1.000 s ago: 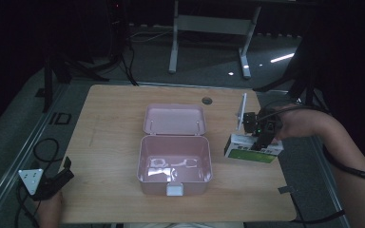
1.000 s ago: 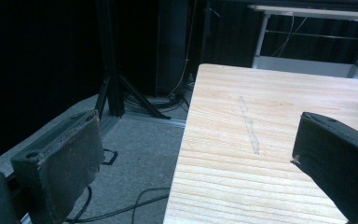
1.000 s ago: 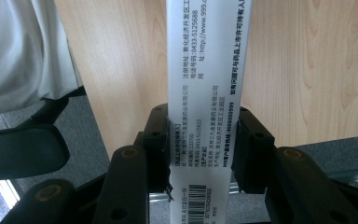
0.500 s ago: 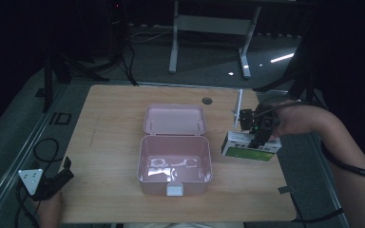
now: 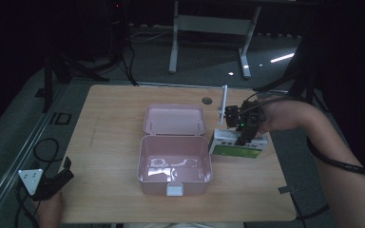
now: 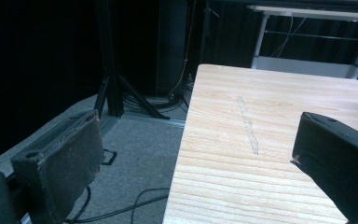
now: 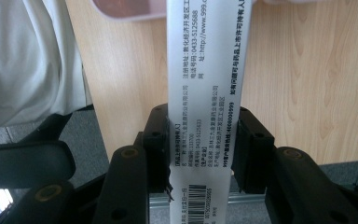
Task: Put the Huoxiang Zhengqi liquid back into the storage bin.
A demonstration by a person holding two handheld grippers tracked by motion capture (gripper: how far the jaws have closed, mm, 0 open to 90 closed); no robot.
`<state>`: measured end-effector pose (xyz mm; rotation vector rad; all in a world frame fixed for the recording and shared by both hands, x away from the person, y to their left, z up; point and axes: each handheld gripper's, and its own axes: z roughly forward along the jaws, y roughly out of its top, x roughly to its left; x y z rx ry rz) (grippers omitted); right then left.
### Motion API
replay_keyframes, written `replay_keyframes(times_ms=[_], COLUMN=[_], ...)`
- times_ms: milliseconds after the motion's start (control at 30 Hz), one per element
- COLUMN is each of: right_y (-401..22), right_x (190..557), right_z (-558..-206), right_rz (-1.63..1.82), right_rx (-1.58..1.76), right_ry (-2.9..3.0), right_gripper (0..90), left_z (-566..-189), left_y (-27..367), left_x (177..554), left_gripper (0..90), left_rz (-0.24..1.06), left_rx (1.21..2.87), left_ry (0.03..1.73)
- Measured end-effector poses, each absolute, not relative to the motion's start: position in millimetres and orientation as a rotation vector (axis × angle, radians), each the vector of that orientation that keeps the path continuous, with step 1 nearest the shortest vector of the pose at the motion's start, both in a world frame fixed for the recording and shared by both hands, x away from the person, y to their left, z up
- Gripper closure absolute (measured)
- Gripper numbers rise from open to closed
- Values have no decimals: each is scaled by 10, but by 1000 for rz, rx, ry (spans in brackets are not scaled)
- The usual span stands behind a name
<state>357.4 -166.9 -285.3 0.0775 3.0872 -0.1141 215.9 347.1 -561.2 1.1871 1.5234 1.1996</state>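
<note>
Right claw (image 5: 244,137) clamps medicine box (image 5: 237,146) beside open pink case (image 5: 175,161).

box (image 7: 205,107) side | "0433-5125688" | "http://www.999.c…" | "999" | barcode

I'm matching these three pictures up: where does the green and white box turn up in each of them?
High view: the box sits right of centre, just right of the open pink case, held by the right gripper.
Left gripper view: the box is not in it.
Right gripper view: the box runs up the middle, clamped between the black fingers.
Shared landmark: the wooden table.
</note>
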Motion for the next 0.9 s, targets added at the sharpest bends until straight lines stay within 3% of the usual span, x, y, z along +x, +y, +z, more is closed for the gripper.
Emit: replay_keyframes(times_ms=[900], right_y=[-803], right_x=[3564], right_z=[-2989], right_rz=[-134], right_rx=[-44], right_ry=[3115], right_gripper=[620], left_z=[-5611], left_y=[3479], left_x=[2156], left_gripper=[21], left_rz=[1189], left_rx=[1189], left_ry=[1517])
